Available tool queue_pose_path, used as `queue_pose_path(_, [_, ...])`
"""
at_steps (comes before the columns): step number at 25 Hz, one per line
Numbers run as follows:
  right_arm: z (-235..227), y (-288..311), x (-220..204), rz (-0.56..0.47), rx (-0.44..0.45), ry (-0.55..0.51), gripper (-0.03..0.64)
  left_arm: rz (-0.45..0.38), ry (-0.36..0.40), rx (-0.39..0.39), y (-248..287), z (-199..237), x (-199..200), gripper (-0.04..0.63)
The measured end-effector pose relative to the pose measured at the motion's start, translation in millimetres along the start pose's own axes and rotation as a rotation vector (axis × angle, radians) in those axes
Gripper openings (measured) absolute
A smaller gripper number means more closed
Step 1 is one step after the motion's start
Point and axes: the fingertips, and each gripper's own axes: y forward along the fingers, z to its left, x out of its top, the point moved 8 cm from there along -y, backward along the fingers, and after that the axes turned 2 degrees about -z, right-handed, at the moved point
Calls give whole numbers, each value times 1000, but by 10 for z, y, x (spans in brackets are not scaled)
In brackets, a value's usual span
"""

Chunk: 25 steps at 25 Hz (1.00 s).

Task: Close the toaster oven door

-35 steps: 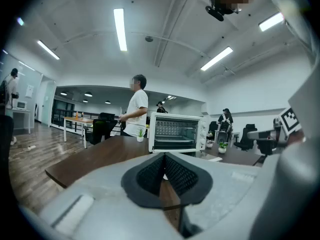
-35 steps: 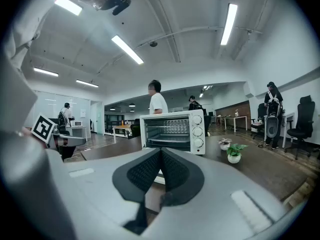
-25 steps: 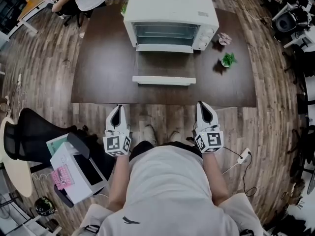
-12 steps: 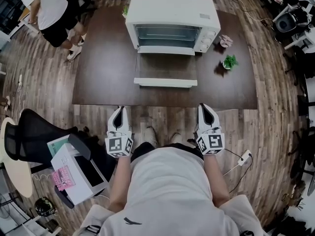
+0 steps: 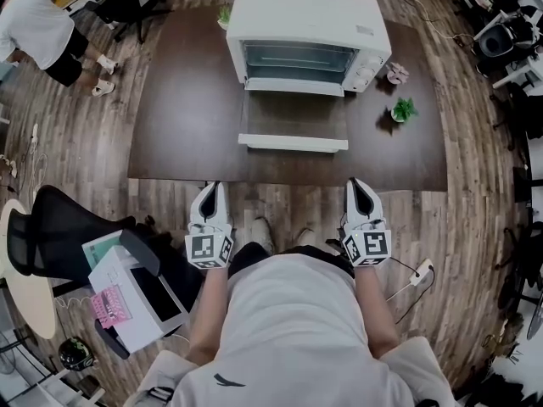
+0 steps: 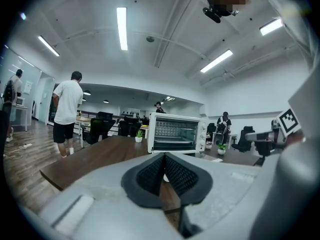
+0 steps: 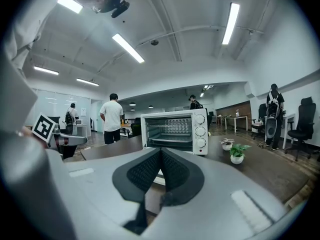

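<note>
White toaster oven, door down

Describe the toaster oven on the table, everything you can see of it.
The toaster oven is a white, boxy, metal-looking unit standing upright at the far side of the dark table. Its glass-paned door is fully open, folded down level above the tabletop, with a white bar along its front edge. A wire rack shows inside; three knobs run down the front's right. Only the table touches it.

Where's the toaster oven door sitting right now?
In the head view, the door lies folded down flat over the dark table, directly in front of the white toaster oven and left of the small potted plant.
</note>
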Motion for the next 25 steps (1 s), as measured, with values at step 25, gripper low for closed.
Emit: queue_pose_path(25, [220, 502, 21, 49, -66, -29, 2, 37, -15, -131, 570, 413, 3, 5])
